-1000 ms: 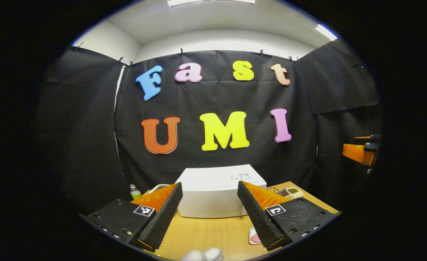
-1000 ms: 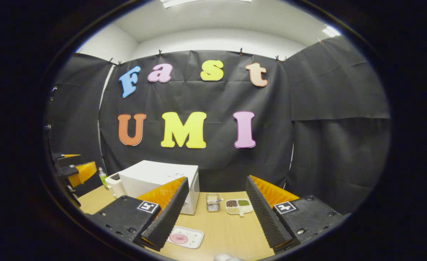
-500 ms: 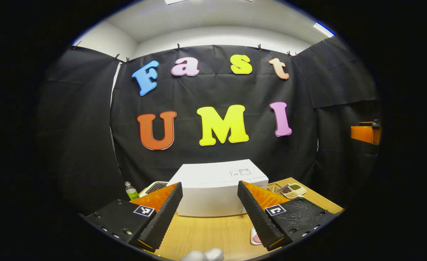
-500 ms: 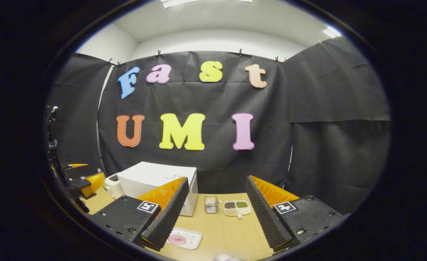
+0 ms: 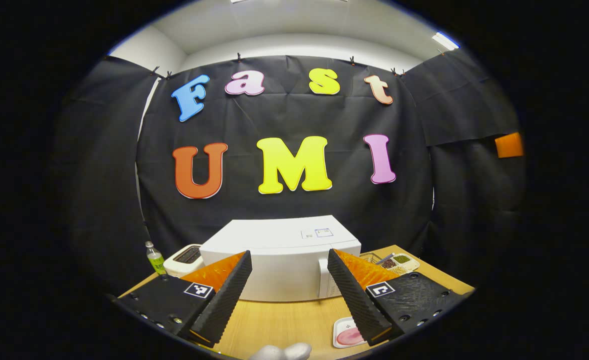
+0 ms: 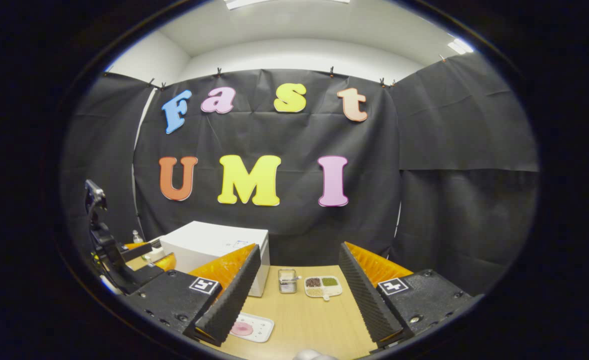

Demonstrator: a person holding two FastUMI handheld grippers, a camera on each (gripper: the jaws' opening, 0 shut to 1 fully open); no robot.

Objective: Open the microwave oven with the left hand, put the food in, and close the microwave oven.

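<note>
black cloth hangs on every side of the booth, and under it a pale wooden surface (image 5: 284, 325) carries the things. the white microwave oven (image 5: 279, 260) sits toward the back of the surface with its door shut; in the left gripper view it stands straight ahead, seen between the two fingers, and in the right gripper view it (image 6: 219, 247) lies off to the left, partly behind that gripper's left finger.

the left hand-held gripper (image 5: 289, 295) hangs above the surface short of the oven, its fingers spread wide with nothing between them and touching nothing. the right hand-held gripper (image 6: 299, 295) is likewise spread wide and empty, held over the bare wood.

the food, a pink round piece on a small white tray (image 6: 251, 327), lies on the surface in front of the oven's right end (in the left gripper view its tray (image 5: 347, 335) peeps out beside the right finger). farther back, to the right of the oven, stand a small wire basket (image 6: 287, 280) and just beside it a divided dish (image 6: 323, 286) of dark, green and pale bits. left of the oven sit a white toaster (image 5: 186, 257) and a green-labelled bottle (image 5: 153, 256). in the right gripper view the left hand-held gripper shows at the far left edge, well apart from the right one.
</note>
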